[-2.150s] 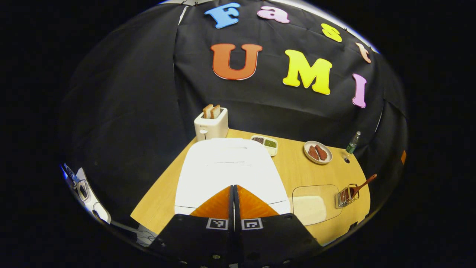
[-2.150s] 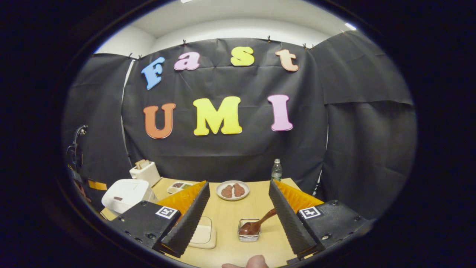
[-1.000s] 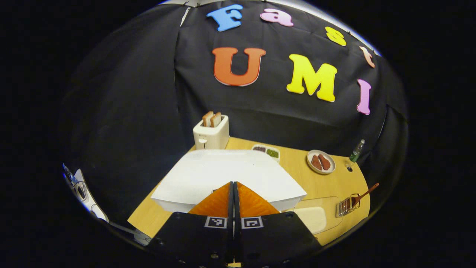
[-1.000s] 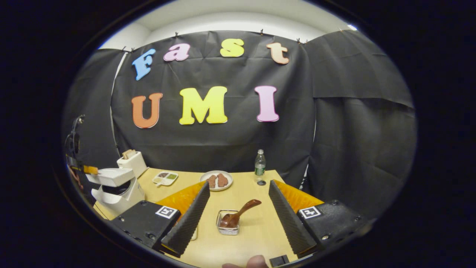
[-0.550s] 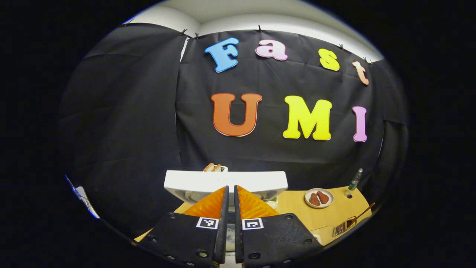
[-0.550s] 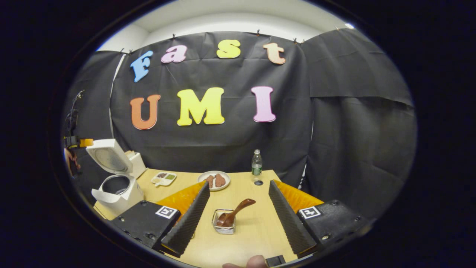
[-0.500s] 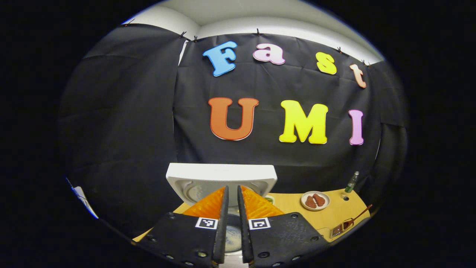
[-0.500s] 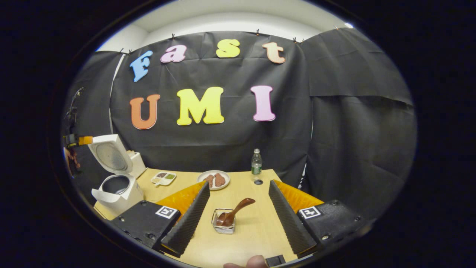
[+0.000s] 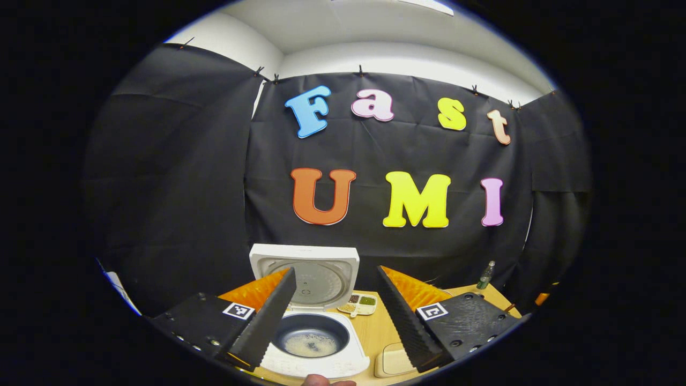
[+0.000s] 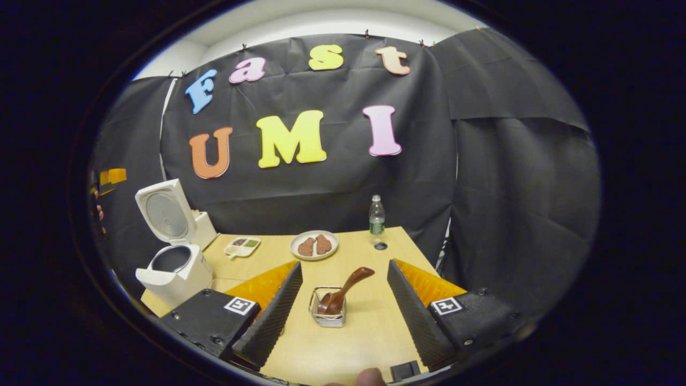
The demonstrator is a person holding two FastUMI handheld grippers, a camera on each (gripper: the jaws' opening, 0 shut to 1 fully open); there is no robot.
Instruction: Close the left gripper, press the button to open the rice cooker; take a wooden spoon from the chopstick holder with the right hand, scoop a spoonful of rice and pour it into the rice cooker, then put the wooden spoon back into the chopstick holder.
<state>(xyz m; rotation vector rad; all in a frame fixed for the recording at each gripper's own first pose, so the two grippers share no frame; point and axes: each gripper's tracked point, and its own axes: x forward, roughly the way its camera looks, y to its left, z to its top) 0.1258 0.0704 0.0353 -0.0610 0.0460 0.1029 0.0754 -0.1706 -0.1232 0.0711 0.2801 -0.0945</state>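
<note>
Cooker [image 10: 174,265] lid stood up. Both claws, left [image 9: 335,311] and right [image 10: 344,305], were spread and empty. Spoon [image 10: 343,292] leaned in its holder [image 10: 327,316]; a sloppy grab could tip that over.

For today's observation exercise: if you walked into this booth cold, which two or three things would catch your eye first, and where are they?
The white rice cooker at the table's left end stands out, its lid swung upright and the dark pot showing a thin pale layer at the bottom. Next comes the wooden spoon leaning out of the small wire holder, between the right gripper's open fingers. Farther back sit a plate of brown food and a bottle.
</note>
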